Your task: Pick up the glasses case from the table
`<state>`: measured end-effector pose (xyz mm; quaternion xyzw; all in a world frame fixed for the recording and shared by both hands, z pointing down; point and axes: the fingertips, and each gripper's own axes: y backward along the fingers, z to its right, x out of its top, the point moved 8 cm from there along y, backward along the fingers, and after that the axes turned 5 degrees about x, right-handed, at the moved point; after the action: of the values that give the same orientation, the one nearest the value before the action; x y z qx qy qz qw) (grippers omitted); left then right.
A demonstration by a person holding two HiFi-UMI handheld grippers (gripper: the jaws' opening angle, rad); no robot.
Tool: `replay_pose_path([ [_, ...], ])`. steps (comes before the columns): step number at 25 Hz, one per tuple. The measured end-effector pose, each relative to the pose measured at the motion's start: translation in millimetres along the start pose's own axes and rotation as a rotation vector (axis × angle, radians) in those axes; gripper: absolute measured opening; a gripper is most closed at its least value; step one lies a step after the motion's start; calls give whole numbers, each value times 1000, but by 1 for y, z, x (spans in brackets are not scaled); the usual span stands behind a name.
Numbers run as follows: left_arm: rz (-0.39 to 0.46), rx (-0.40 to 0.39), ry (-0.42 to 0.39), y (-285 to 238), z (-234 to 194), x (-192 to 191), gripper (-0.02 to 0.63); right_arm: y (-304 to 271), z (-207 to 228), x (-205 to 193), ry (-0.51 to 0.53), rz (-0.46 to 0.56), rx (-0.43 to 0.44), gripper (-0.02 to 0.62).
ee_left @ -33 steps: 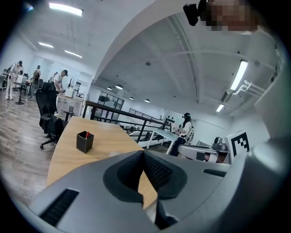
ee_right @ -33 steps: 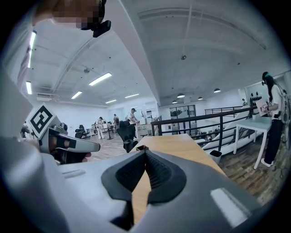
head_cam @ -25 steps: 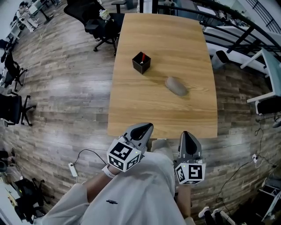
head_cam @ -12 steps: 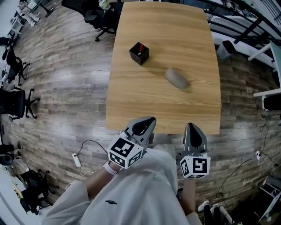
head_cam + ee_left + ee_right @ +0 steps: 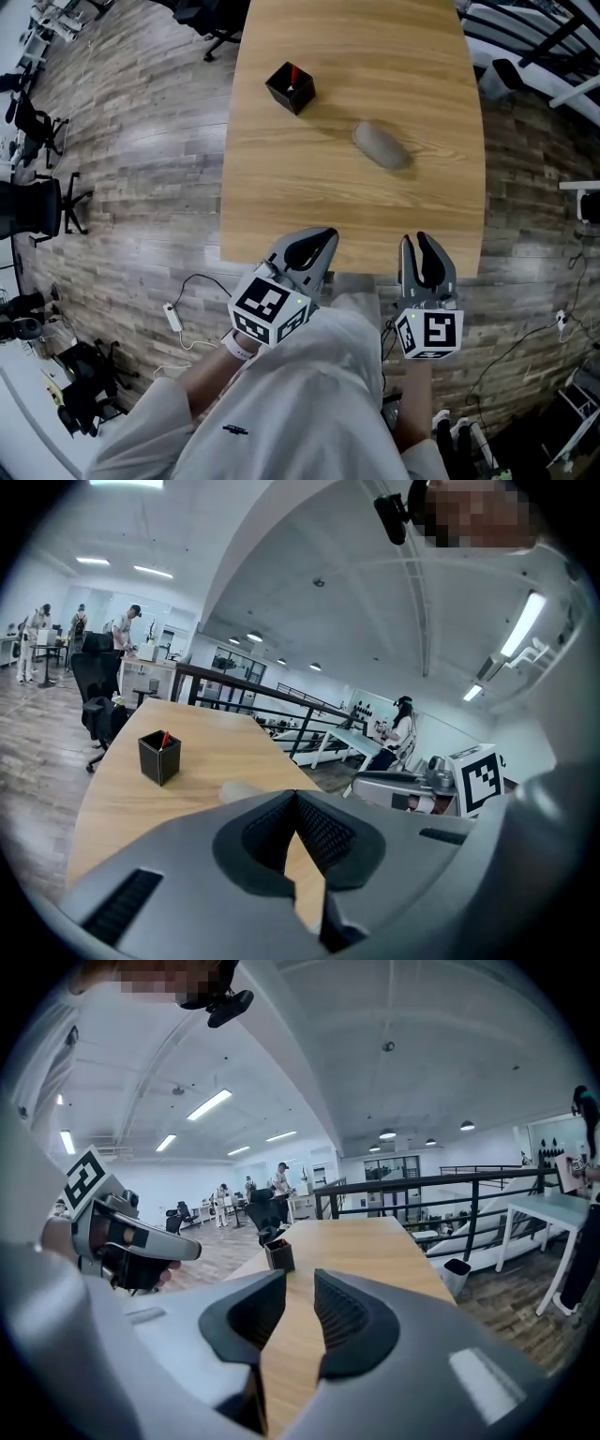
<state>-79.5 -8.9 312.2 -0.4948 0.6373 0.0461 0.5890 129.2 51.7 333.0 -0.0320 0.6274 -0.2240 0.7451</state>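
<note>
Resting untouched on the wooden worktop point(image 5: 281, 206): a grey oval glasses case point(image 5: 380, 146). The empty left hand-held gripper point(image 5: 314, 246) is closed; the empty right hand-held gripper point(image 5: 422, 246) is opening narrowly.

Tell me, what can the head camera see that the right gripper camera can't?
Only the head view shows the grey glasses case lying on the table, and a white power strip on the floor. Only the right gripper view shows ceiling lights and people far off. Both show the table, the black pen holder and the left gripper.
</note>
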Motion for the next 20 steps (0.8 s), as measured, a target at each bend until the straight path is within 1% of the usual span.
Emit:
replay_pose_path([
  [9,-9,57,31,-47,-7,1,6,-37,44,-22,-22,-48,27,162],
  [11,-15,66,36,-58,-8,0,6,-45,54,-24,-21,-57,43,178],
  [13,-24,75,44,-70,-10,1,6,-56,63,-25,-13,-67,61,210],
  [16,-36,89,58,-87,-15,0,6,-75,76,-29,-10,-84,79,215],
  [20,-56,112,81,-105,-20,-7,6,-96,90,-39,0,-111,119,245],
])
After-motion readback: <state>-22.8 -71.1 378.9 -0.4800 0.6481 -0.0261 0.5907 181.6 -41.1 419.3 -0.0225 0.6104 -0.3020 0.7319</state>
